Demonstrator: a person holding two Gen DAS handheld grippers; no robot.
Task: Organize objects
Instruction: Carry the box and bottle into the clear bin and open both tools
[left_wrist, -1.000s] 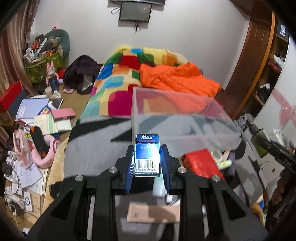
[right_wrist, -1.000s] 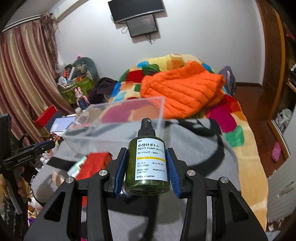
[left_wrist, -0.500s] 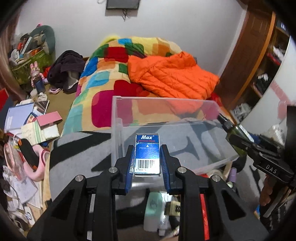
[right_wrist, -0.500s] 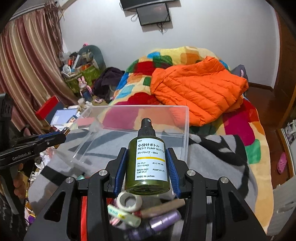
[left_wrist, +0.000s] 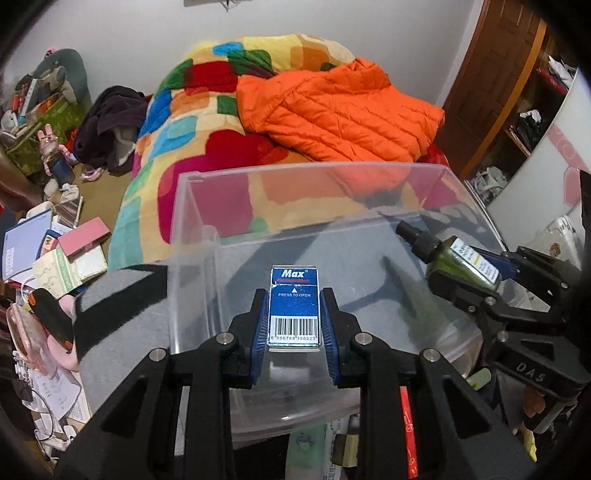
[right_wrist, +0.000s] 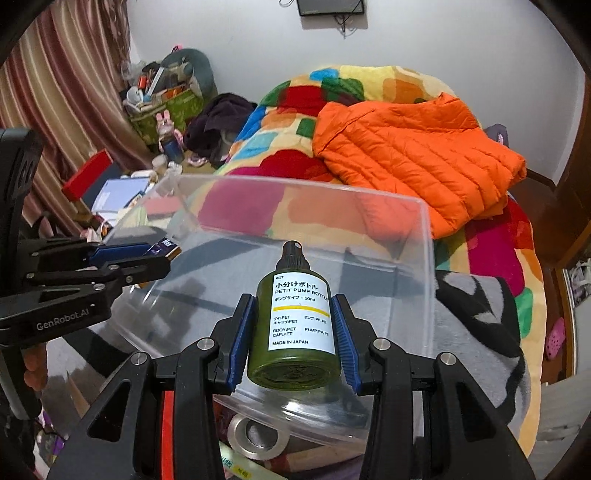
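Across the bed (left_wrist: 207, 122) in front of you lies a patchwork blanket, with an orange jacket (left_wrist: 332, 110) on top and a grey-and-black throw (right_wrist: 480, 314) nearer you. On that throw sits a clear plastic box (left_wrist: 192, 229), open at the top and nothing inside it. Your left gripper (left_wrist: 294, 314) is clamped on a small blue box (left_wrist: 294, 306) marked "Max", held over the clear box's near wall. Your right gripper (right_wrist: 293, 332) is closed on a green pump bottle (right_wrist: 295, 325), nozzle pointing away from you, also above the clear box, toward its right side. Below the near wall you can see a roll of tape (right_wrist: 256, 437) among other small clutter.
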